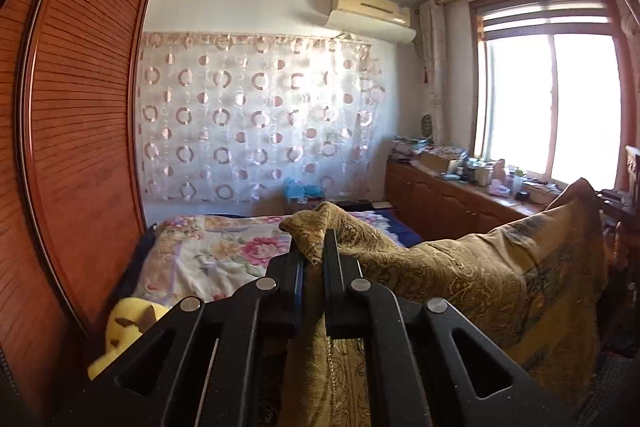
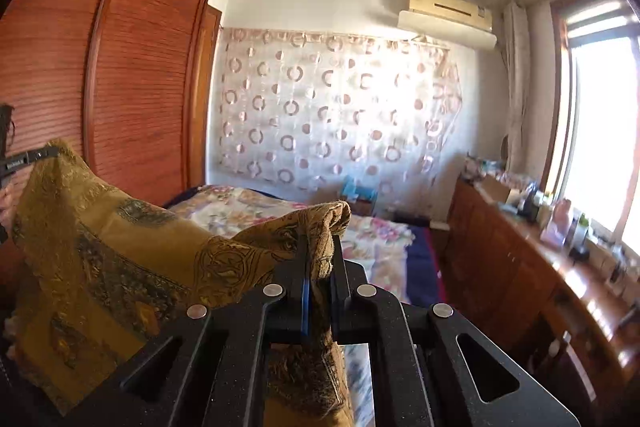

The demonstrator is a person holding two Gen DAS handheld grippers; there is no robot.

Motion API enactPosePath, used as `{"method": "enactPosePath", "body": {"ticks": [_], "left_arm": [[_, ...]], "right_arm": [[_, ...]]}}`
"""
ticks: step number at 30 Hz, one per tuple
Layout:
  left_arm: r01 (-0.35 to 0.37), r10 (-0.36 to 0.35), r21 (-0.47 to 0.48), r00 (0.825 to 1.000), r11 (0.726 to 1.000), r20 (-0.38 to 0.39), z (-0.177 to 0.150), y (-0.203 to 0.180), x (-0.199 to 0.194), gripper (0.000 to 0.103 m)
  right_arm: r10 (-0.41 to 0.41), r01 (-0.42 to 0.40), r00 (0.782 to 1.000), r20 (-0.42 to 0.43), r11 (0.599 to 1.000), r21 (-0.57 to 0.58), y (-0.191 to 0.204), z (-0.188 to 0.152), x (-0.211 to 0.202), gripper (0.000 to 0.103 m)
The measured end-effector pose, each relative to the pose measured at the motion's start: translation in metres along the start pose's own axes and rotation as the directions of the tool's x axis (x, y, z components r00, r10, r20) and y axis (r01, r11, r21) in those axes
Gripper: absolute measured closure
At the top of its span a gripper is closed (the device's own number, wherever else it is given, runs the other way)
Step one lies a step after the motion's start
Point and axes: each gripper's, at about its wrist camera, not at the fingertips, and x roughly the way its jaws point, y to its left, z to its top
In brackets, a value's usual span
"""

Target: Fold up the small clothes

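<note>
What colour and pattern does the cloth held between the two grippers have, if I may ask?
The cloth is mustard gold with dark ornate paisley-like motifs, clearest in the right wrist view.

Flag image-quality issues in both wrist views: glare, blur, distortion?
Left wrist view: window blown out to white, fisheye bends the wardrobe; gold cloth in the left gripper stays sharp. Right wrist view: window also clipped, glare on the cabinet top, bedspread smeared low in frame; right gripper crisp.
</note>
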Motion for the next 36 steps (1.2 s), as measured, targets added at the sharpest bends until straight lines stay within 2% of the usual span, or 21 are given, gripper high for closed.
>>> {"method": "enactPosePath", "body": {"ticks": [4, 7, 8, 9, 10, 12, 13, 15, 16, 21, 23, 27, 28, 32, 33, 36], "left_arm": [[-0.062, 0.063, 0.016, 0.996, 0.998, -0.063, -0.004, 0.018, 0.067, 0.094], [-0.098, 0.100, 0.021, 0.982, 0.995, -0.159, -0.029, 0.030, 0.120, 0.089], [-0.110, 0.112, 0.019, 0.968, 0.994, -0.224, -0.043, 0.035, 0.137, 0.085], [-0.099, 0.100, 0.017, 0.961, 0.995, -0.257, -0.054, 0.039, 0.145, 0.075], [-0.088, 0.089, 0.014, 0.959, 0.996, -0.270, -0.061, 0.037, 0.144, 0.060], [-0.052, 0.054, 0.013, 0.951, 0.999, -0.303, -0.082, 0.037, 0.142, 0.053], [-0.044, 0.048, 0.021, 0.946, 0.999, -0.322, -0.091, 0.037, 0.138, 0.043], [-0.026, 0.035, 0.030, 0.937, 0.999, -0.349, -0.104, 0.034, 0.130, 0.029], [-0.016, 0.026, 0.033, 0.934, 0.999, -0.356, -0.108, 0.030, 0.126, 0.028], [0.015, 0.010, 0.058, 0.915, 0.998, -0.403, -0.130, 0.014, 0.103, 0.027], [0.010, 0.019, 0.068, 0.909, 0.998, -0.416, -0.142, 0.011, 0.093, 0.027], [0.015, 0.010, 0.052, 0.891, 0.999, -0.454, -0.175, 0.012, 0.073, 0.027], [0.014, 0.012, 0.053, 0.888, 0.998, -0.460, -0.182, 0.013, 0.071, 0.027], [0.008, 0.019, 0.050, 0.856, 0.999, -0.516, -0.213, 0.018, 0.073, 0.027], [0.007, 0.017, 0.043, 0.846, 0.999, -0.533, -0.220, 0.020, 0.075, 0.027], [-0.004, 0.018, 0.026, 0.831, 1.000, -0.556, -0.233, 0.024, 0.076, 0.027]], "right_arm": [[-0.055, 0.053, 0.995, -0.080, 0.998, -0.028, 0.012, 0.013, 0.077, 0.096], [-0.091, 0.091, 0.983, -0.158, 0.996, -0.007, 0.027, 0.004, 0.137, 0.093], [-0.096, 0.098, 0.976, -0.195, 0.995, 0.000, 0.035, -0.002, 0.159, 0.087], [-0.113, 0.115, 0.960, -0.257, 0.993, -0.009, 0.040, -0.013, 0.182, 0.068], [-0.136, 0.137, 0.944, -0.299, 0.990, -0.016, 0.044, -0.021, 0.196, 0.052], [-0.146, 0.157, 0.925, -0.352, 0.988, 0.004, 0.051, -0.041, 0.214, 0.050], [-0.128, 0.145, 0.920, -0.370, 0.989, 0.017, 0.054, -0.051, 0.217, 0.049], [-0.108, 0.125, 0.912, -0.396, 0.992, 0.017, 0.063, -0.063, 0.217, 0.046], [-0.102, 0.115, 0.908, -0.407, 0.993, 0.007, 0.064, -0.068, 0.216, 0.045], [-0.026, 0.043, 0.903, -0.429, 0.999, 0.030, 0.067, -0.085, 0.198, 0.043], [0.011, 0.015, 0.900, -0.436, 0.998, 0.056, 0.028, -0.088, 0.197, 0.043], [0.061, -0.020, 0.881, -0.469, 0.996, 0.092, 0.012, -0.110, 0.172, 0.043], [0.065, -0.023, 0.873, -0.483, 0.995, 0.092, 0.010, -0.117, 0.168, 0.043], [0.055, 0.008, 0.845, -0.532, 0.993, 0.116, -0.011, -0.136, 0.167, 0.043], [0.059, 0.015, 0.840, -0.539, 0.991, 0.132, -0.018, -0.138, 0.167, 0.043], [0.059, 0.038, 0.833, -0.551, 0.986, 0.164, -0.033, -0.136, 0.169, 0.043]]}}
